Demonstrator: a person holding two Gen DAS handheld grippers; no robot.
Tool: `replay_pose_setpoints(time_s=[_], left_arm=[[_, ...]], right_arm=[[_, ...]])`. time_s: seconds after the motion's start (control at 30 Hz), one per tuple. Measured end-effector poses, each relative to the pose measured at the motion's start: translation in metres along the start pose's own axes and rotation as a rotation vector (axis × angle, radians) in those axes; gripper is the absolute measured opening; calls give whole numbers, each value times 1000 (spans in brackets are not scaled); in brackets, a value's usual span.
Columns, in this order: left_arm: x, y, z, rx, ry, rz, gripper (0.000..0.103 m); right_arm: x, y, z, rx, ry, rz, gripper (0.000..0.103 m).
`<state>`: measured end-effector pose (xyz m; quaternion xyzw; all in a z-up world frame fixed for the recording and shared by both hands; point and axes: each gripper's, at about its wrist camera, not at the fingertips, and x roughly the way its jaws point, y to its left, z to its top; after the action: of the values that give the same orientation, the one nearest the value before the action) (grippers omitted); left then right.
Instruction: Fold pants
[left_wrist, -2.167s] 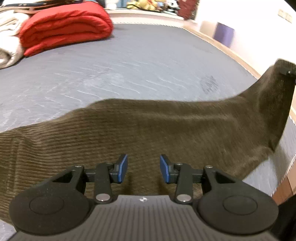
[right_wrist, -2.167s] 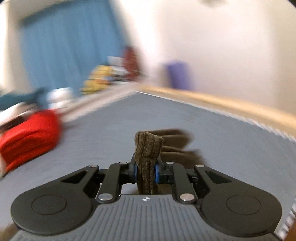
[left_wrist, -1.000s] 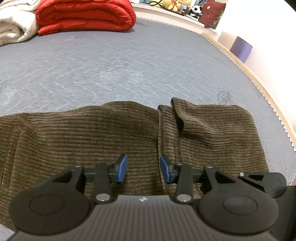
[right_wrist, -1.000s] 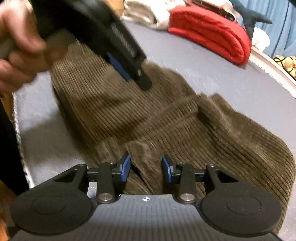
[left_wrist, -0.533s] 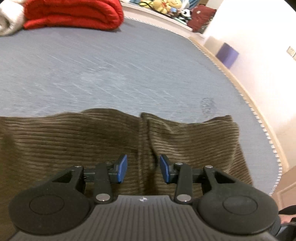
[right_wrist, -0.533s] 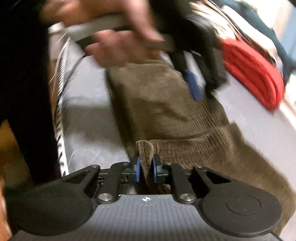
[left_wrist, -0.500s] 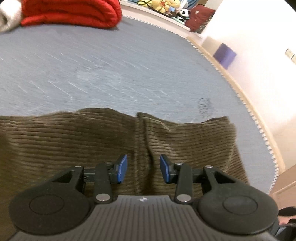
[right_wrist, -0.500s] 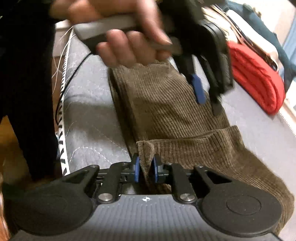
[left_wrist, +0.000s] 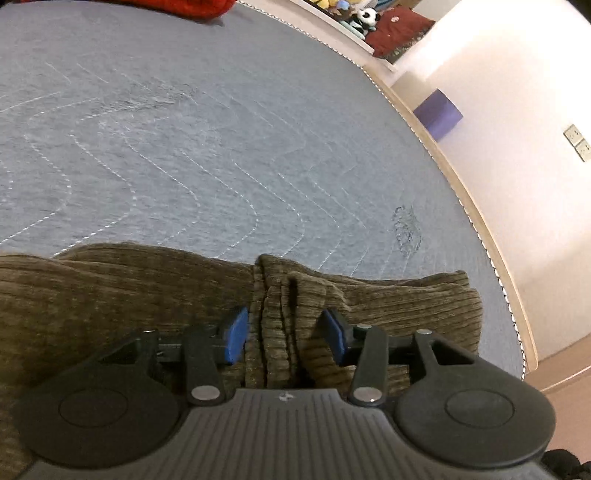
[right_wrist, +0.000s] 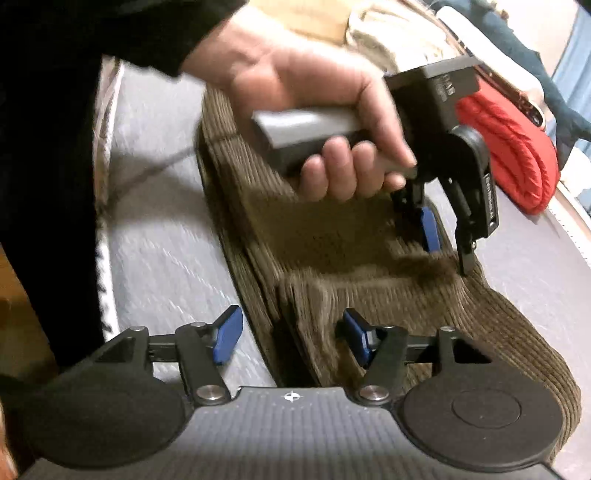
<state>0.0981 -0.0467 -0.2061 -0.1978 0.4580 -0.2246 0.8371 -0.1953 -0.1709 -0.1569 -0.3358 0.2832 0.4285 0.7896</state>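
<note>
Brown corduroy pants (left_wrist: 110, 291) lie partly folded on the grey quilted bed (left_wrist: 221, 147). One end is folded back over the middle, and its edge (left_wrist: 273, 280) forms a bunched ridge. My left gripper (left_wrist: 284, 332) is open and straddles that ridge. In the right wrist view the pants (right_wrist: 369, 258) run away from me, and my right gripper (right_wrist: 291, 336) is open around the near corner of the folded layer. The left gripper (right_wrist: 443, 236), held by a hand, shows there, open with its tips down on the cloth.
A red folded duvet (right_wrist: 509, 147) and a cream blanket (right_wrist: 388, 33) lie at the far side of the bed. The bed's wooden edge (left_wrist: 480, 221) and a white wall are to the right. A purple box (left_wrist: 437, 112) stands on the floor. The person's dark-clothed body (right_wrist: 48, 147) is at the left.
My right gripper has opened and let go of the pants' corner. My left gripper has dropped lower onto the folded edge, and its jaws stay open.
</note>
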Motion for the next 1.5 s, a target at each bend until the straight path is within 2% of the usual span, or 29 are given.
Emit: replay_pose_setpoints(time_s=[0.13, 0.23, 0.33, 0.4, 0.43, 0.47, 0.63, 0.67, 0.77, 0.8, 0.83, 0.9, 0.97, 1.0, 1.1, 1.17, 1.2, 1.27, 1.33, 1.37, 1.4, 1.5], left_arm=[[5, -12, -3, 119, -4, 44, 56], [6, -12, -4, 126, -12, 54, 56], [5, -13, -6, 124, -16, 57, 56], [5, -17, -6, 140, -19, 68, 45], [1, -19, -7, 146, -16, 56, 33], [-3, -21, -4, 144, -22, 47, 26], [-64, -27, 10, 162, -165, 44, 25], [-74, -24, 10, 154, -176, 55, 25], [-82, -7, -1, 138, -121, 151, 25], [-77, -3, -6, 153, -94, 176, 27], [-72, 1, -11, 169, -68, 204, 35], [-69, 1, -16, 215, -79, 284, 44], [-78, -10, -14, 249, -132, 290, 43], [-84, -17, -14, 271, -162, 277, 43], [-98, -35, -10, 318, -237, 215, 43], [-99, -45, -12, 323, -236, 139, 41], [-93, -49, -14, 330, -211, 109, 38], [-78, -50, -16, 335, -140, 85, 19], [-54, -47, -22, 347, -63, 148, 14], [-43, -42, -23, 370, -44, 223, 3], [-34, -37, -24, 402, -40, 285, 2], [-31, -41, -23, 408, -59, 308, 2]], right_arm=[[4, -3, 1, 0, 22, -5, 58], [0, -8, 5, 16, 9, 3, 41], [-3, -10, 7, 18, -1, 16, 29], [-7, -11, 7, 18, -6, 15, 24], [-10, -11, 7, 20, -13, 19, 21], [-15, -18, 7, 22, -21, 23, 20], [-45, -30, 17, 58, -136, 10, 20], [-52, -31, 19, 57, -169, 18, 15], [-66, -33, 20, 69, -254, 87, 15], [-64, -34, 20, 83, -248, 110, 15], [-60, -33, 20, 87, -223, 125, 16], [-47, -29, 17, 71, -146, 123, 18], [-45, -34, 15, 92, -124, 129, 26], [-48, -43, 14, 130, -134, 135, 27], [-65, -83, 11, 329, -208, 149, 40], [-76, -111, 6, 457, -251, 100, 49], [-79, -125, 2, 523, -253, 52, 49], [-77, -153, -10, 670, -219, -63, 49], [-72, -180, -31, 843, -171, -187, 49], [-66, -189, -40, 902, -141, -220, 49], [-59, -197, -51, 962, -96, -262, 49], [-40, -215, -79, 1075, 46, -394, 46]])
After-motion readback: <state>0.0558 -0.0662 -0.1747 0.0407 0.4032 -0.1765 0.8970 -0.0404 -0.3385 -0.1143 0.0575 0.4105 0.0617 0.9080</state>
